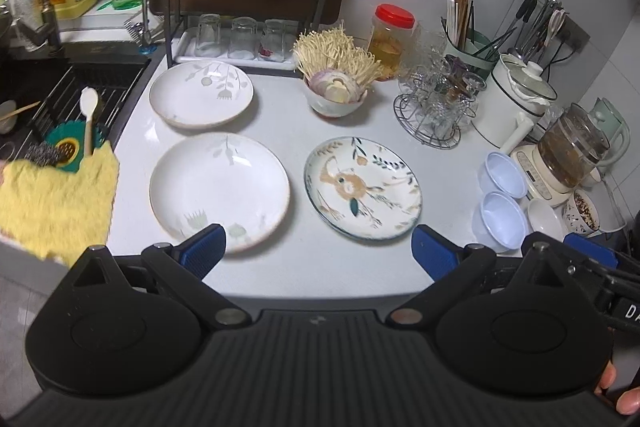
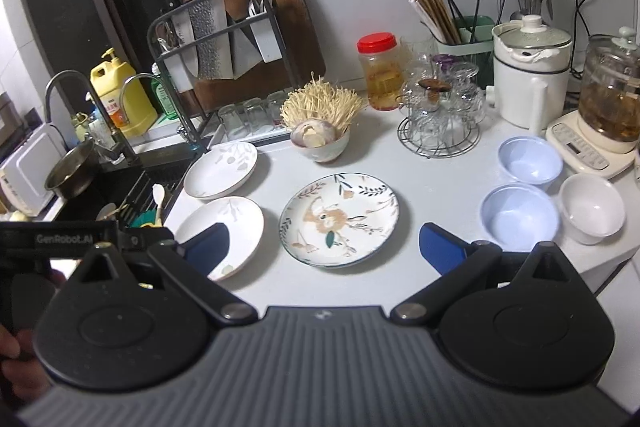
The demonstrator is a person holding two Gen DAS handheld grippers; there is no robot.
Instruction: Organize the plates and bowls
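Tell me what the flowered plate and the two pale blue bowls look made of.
Flowered plate: probably glazed ceramic, given its glossy surface, painted pattern and dark rim line. Pale blue bowls: likely plastic or melamine, since they look matte, evenly coloured and thin-walled, though glazed ceramic cannot be ruled out.

Soft, even light from overhead fills the kitchen, leaving the white countertop [image 1: 304,131] bright and only faint shadows under the plates. The fisheye bends the wall tiles and edges hard in both views. The yellow cloth [image 1: 56,203] at left is smeared with blur, and the corners dim.
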